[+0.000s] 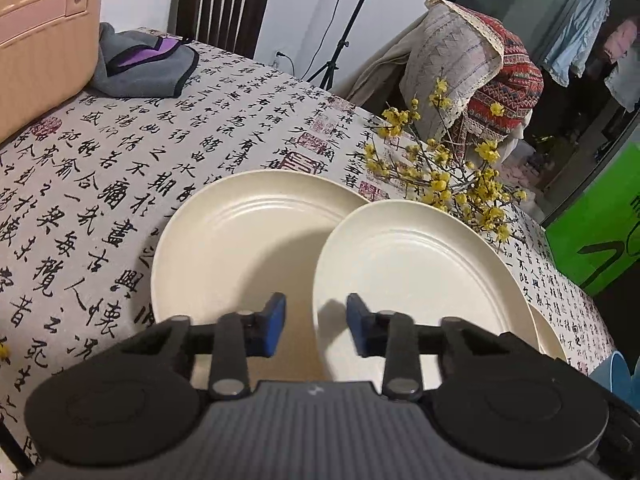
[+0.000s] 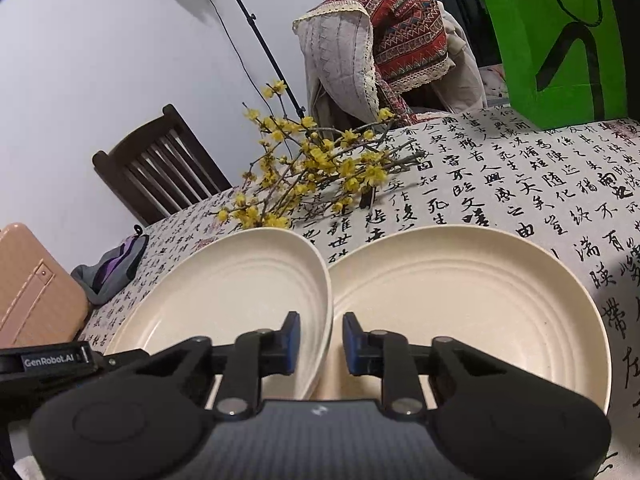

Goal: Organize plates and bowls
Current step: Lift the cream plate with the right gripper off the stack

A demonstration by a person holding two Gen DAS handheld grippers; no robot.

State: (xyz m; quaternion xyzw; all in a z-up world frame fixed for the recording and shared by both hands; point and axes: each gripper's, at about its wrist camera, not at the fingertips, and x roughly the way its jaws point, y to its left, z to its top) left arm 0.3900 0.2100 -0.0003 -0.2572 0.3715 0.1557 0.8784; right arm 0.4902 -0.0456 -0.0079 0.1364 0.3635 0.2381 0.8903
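From the left wrist, the left tongs point(image 1: 316, 326) point down onto the calligraphy-cloth table point(image 1: 100, 160), their blue pads point(image 1: 276, 326) spread. The left rim of the upper plate point(image 1: 420, 280) runs between them, away from the camera along the line of the fingers, with a clear gap on either side, so nothing is pinched. That cream plate overlaps the left plate point(image 1: 240, 240) on the side toward the table's far edge, where a yellow flowering branch point(image 1: 440, 176) lies just behind both. From the right wrist, the right tongs point(image 2: 321, 344) stand over what is judged to be the same upper plate, now at its right rim, which overhangs the right plate point(image 2: 460, 312). Here the pads are much closer together around the rim, and it cannot be told whether they press on it. The plate is round, so no axis matters. The coming move appears to turn on each rim lying edge-on between a pair of pads, the left hand at one side and the right hand at the other.
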